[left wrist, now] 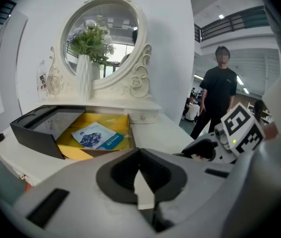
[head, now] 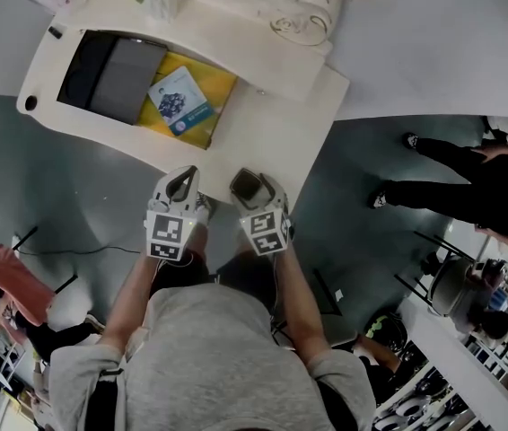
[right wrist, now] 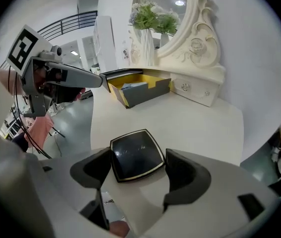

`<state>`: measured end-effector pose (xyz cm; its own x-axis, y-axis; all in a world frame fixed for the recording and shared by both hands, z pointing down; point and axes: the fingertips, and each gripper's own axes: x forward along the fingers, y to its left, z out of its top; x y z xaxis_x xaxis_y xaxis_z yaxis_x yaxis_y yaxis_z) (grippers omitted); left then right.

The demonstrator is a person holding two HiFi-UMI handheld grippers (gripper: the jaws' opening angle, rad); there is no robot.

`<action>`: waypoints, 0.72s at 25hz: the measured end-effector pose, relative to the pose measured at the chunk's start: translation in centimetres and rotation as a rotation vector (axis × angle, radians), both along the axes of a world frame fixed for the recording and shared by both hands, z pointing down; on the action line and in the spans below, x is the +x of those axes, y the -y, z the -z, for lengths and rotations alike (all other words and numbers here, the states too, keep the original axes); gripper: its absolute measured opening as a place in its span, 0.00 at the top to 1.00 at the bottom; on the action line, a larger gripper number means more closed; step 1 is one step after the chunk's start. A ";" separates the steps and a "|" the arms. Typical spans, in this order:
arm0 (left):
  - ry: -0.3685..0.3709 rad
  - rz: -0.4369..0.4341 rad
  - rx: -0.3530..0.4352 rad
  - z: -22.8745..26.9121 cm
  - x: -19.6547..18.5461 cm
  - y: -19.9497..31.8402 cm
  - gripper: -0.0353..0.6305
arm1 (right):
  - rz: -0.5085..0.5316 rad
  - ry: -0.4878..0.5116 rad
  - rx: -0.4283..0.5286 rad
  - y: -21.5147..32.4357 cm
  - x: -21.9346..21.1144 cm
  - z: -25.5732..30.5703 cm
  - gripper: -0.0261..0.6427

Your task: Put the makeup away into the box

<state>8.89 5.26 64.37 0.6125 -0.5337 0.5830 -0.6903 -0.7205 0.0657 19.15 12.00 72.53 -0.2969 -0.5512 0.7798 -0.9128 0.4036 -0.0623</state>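
Note:
A black square compact (right wrist: 136, 153) with a gold rim lies flat on the white dressing table (right wrist: 200, 128), close to its near edge. My right gripper (right wrist: 138, 166) is open wide around it, one pad on each side, with a gap at the right pad. In the head view the compact (head: 245, 184) shows at the tip of the right gripper (head: 254, 192). The left gripper (left wrist: 140, 155) is shut on nothing and hangs just left of it over the table edge (head: 182, 180). The open box (head: 207, 77) has a yellow inside and a dark lid (head: 110, 74).
A blue and white booklet (left wrist: 97, 135) lies in the box. An ornate oval mirror (left wrist: 103, 38) and a vase of flowers (left wrist: 88, 48) stand behind it, with a small drawer (right wrist: 195, 88) beside. A person in black (left wrist: 220, 90) stands right of the table.

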 end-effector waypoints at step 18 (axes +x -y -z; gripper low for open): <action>-0.048 0.077 0.144 6.9 -2.3 4.0 0.94 | -0.008 0.006 0.187 6.2 0.0 9.3 0.44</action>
<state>6.64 1.26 57.47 0.5916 -0.6562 0.4684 -0.7426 -0.6697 -0.0001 19.15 5.84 63.23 -0.2959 -0.6889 0.6618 -0.9160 0.4011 0.0079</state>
